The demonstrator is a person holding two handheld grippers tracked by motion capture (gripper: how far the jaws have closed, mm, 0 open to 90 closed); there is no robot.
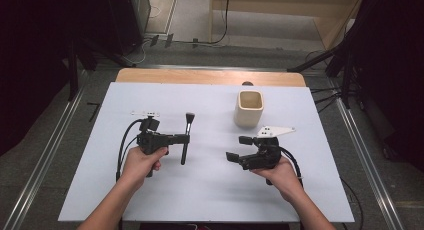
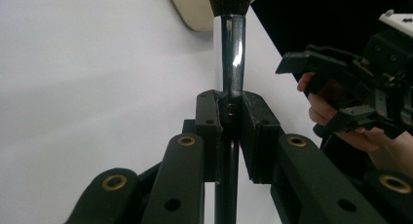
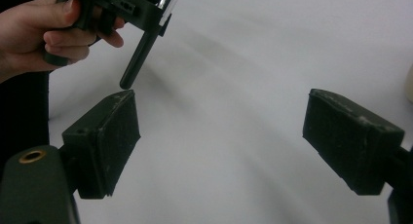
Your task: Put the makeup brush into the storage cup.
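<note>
Left gripper (image 1: 183,138) clamped on brush (image 1: 186,136); right gripper (image 1: 239,148) wide open, empty. Advise keeping brush upright, lowering handle-first into cup (image 1: 248,109).

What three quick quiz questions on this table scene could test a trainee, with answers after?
1. Which gripper holds the makeup brush?
2. True or false: the right gripper has its jaws closed on the cream square cup.
3. Where is the brush's bristle end pointing in the high view: A toward the person, B toward the far edge of the white table?

Key:
1. The left gripper, clamped on the handle.
2. False: its jaws are open and hold nothing, and the cup stands apart.
3. B.
</note>
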